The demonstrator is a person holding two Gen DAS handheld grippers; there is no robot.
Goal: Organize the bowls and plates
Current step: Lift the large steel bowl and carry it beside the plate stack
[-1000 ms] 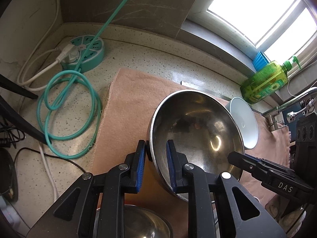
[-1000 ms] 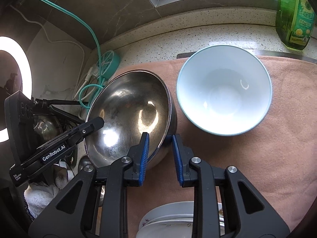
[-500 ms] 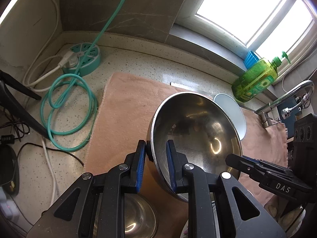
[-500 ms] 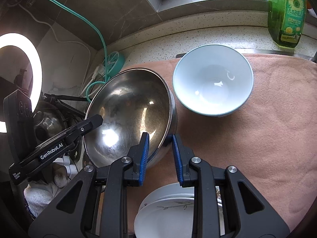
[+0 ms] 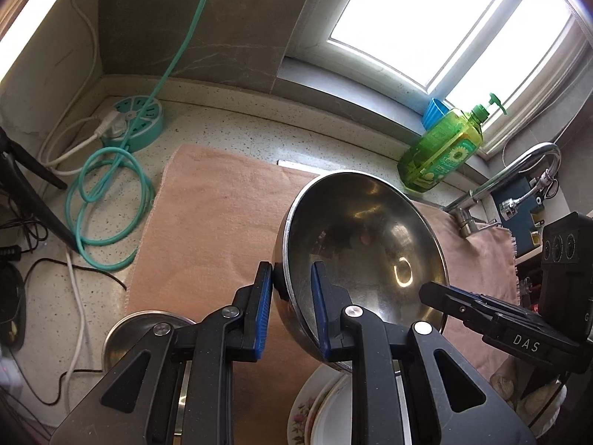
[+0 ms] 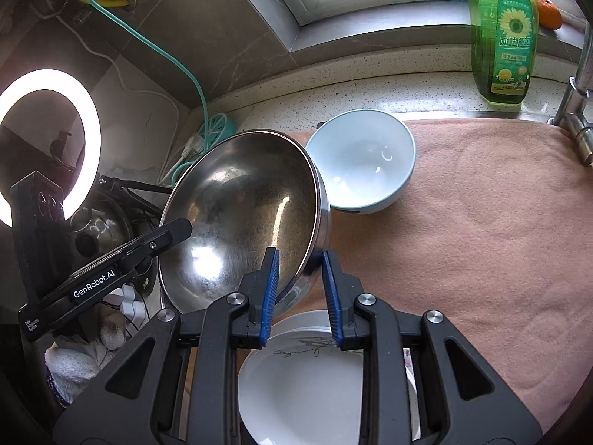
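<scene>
A large steel bowl [image 5: 367, 244] [image 6: 244, 215] hangs in the air over the pink towel [image 5: 218, 215] [image 6: 481, 222], held by both grippers. My left gripper [image 5: 291, 289] is shut on its near-left rim, one pad inside and one outside. On the opposite rim my right gripper [image 6: 299, 282] is shut the same way. A pale blue bowl [image 6: 365, 159] rests upright on the towel behind it. A stack of white plates [image 6: 307, 378] [image 5: 326, 408] lies below the grippers. A smaller steel bowl [image 5: 126, 333] sits at the lower left in the left wrist view.
A green soap bottle [image 5: 441, 152] [image 6: 504, 33] stands by the window sill, a tap [image 5: 519, 178] to its right. A teal power strip [image 5: 133, 126] with coiled teal cable [image 5: 107, 204] lies on the counter left of the towel. A lit ring light [image 6: 48, 144] stands at the left.
Both grippers have risen with the steel bowl between them. The towel, the blue bowl and the counter look farther below, and the plate stack and small steel bowl have come into view underneath.
</scene>
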